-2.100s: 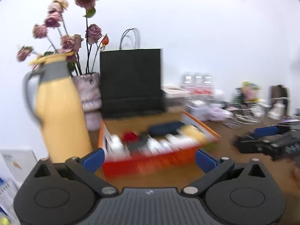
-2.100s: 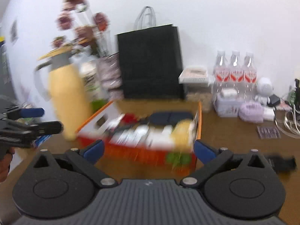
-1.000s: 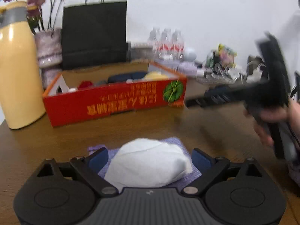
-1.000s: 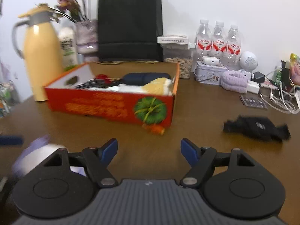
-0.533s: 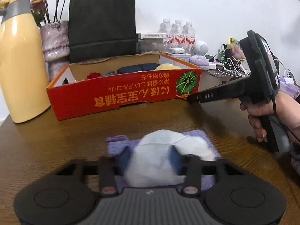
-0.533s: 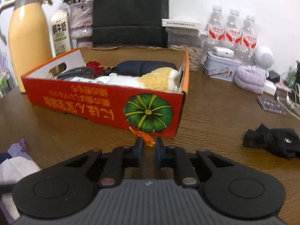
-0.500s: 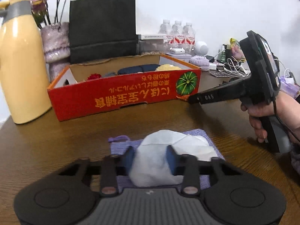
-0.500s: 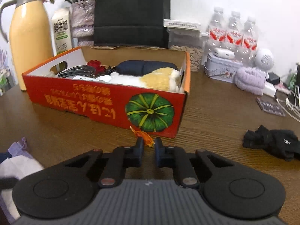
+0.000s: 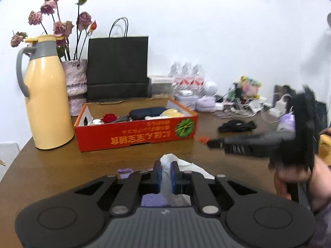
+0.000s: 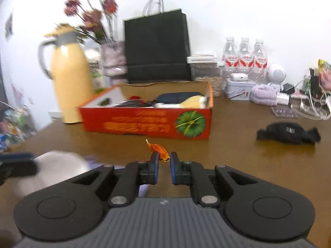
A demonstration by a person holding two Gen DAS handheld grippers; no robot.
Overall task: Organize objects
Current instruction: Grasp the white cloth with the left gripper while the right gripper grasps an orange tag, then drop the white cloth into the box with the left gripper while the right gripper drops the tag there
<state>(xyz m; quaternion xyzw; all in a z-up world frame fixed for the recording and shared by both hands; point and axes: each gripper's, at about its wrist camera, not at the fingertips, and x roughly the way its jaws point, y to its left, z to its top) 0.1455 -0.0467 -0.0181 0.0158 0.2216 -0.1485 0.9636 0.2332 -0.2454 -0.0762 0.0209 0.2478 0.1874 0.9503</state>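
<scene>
Red box holds dark pouch; left gripper closing on white cloth; right gripper pinching orange trinket.

You have three water bottles, one red box, one yellow jug, one black bag.

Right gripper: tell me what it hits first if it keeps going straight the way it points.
Probably the red box: its long front wall stands ahead of the right gripper, which is shut on a small orange scrap. Bare table lies between; depth is hard to judge.
</scene>
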